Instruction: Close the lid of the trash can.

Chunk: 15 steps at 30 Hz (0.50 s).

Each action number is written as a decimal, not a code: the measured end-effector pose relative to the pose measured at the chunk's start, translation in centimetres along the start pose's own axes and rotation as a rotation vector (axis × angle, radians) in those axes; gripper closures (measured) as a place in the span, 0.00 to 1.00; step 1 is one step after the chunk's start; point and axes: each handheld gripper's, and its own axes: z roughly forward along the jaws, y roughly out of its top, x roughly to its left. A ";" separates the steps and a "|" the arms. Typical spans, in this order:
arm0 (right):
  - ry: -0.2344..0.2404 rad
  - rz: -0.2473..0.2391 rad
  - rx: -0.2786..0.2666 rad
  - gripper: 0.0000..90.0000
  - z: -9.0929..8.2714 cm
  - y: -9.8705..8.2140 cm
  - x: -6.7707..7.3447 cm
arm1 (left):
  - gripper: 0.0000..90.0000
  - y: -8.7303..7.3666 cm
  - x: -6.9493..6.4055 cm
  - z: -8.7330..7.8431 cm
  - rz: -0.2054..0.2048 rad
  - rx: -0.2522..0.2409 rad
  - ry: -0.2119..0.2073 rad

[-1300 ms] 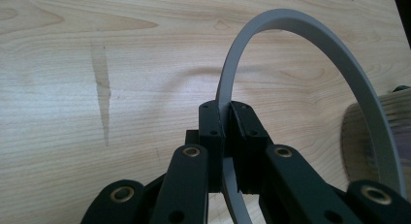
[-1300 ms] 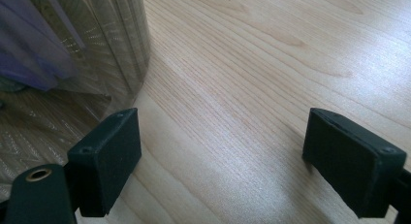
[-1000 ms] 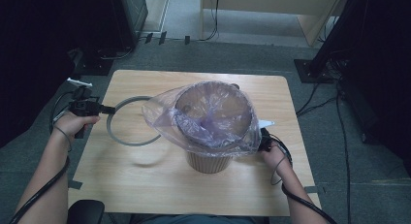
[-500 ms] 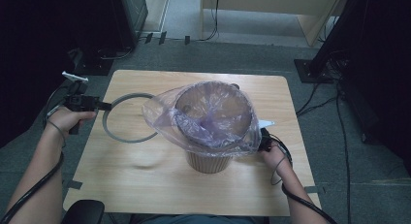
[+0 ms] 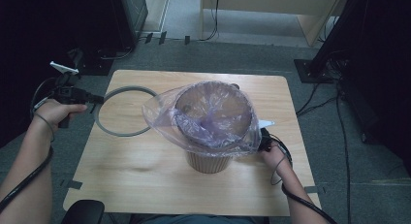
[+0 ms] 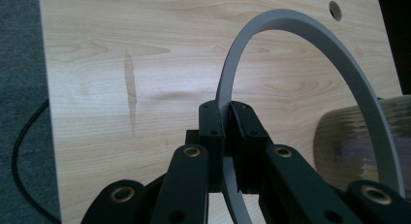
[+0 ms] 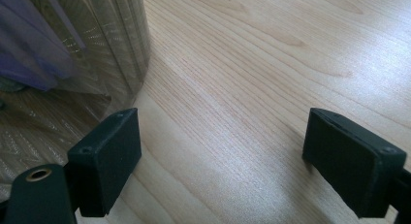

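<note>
Two grippers are in your hands at the table (image 5: pixel 145 175). Your left gripper (image 5: pixel 99 99) has its jaws clamped on the rim of the grey ring (image 5: pixel 114 132); in the left gripper view the pads (image 6: pixel 212 132) pinch the ring's (image 6: pixel 310 35) band edge-on, and the hoop arcs up and away over the wood. From the high view the ring hangs out from that gripper over the left part of the table, just beside the plastic bag (image 5: pixel 160 112), with its far side close to the bag's loose edge. The bag is draped over the mouth of the brown bin (image 5: pixel 208 161), which stands upright near the middle of the table. Your right gripper (image 5: pixel 264 139) sits low at the bin's right side, beside the bag's overhang. In the right gripper view its jaws stand wide apart with only bare table between them, and the ribbed wall of the bin (image 7: pixel 97 54) lies just past the left pad (image 7: pixel 109 161)
</note>
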 end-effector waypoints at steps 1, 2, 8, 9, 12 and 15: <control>0.000 0.000 0.000 0.15 0.0 0.0 0.0 | 0.94 0.1 -0.1 -0.2 -0.001 -0.001 0.003; 0.000 0.000 0.000 0.15 0.0 0.0 0.0 | 0.94 0.2 -0.1 -0.5 -0.003 -0.006 0.007; 0.000 0.001 0.000 0.15 0.0 0.0 0.0 | 0.94 0.8 -0.6 -1.8 0.002 -0.009 0.008; 0.000 0.001 0.000 0.15 0.0 0.0 0.0 | 0.94 0.9 -0.7 -1.9 0.002 -0.011 0.008; 0.000 0.000 0.000 0.15 0.0 0.0 0.0 | 0.94 1.1 -0.8 -2.4 -0.003 -0.006 0.008; 0.000 0.000 0.000 0.15 0.0 0.0 0.0 | 0.94 1.2 -0.8 -2.8 -0.013 -0.005 0.004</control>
